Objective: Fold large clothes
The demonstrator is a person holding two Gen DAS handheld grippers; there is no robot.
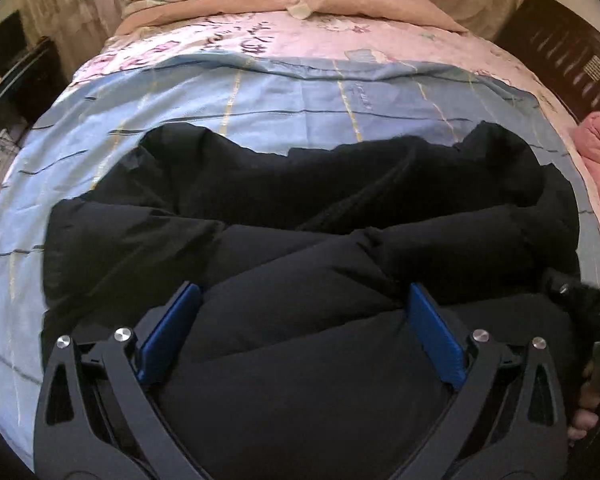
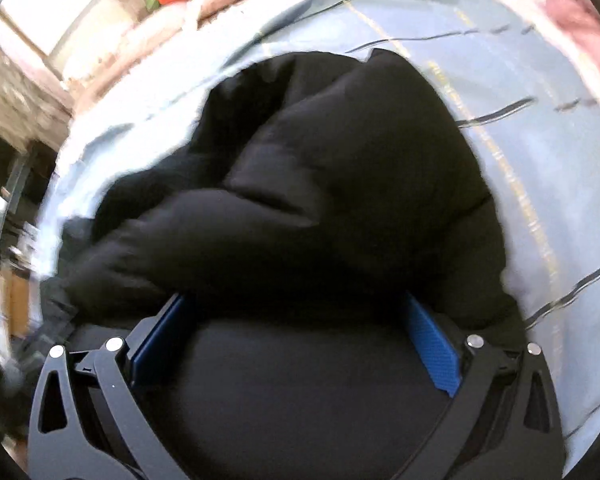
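Black puffy coat (image 1: 300,208) lies bunched on the blue sheet (image 1: 180,96) of the bed. My left claw (image 1: 300,312) & right claw (image 2: 296,320) both spread wide over it, gripping nothing. Mid-fold, I reckon; next: pinch near hem w/ both, carry it over.

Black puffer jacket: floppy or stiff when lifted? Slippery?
Likely floppy: the black puffer jacket lies in soft sagging folds on the blue sheet. Probably light for its bulk, given the puffy quilted sections. Smooth shell may slip between the open left tool pads.
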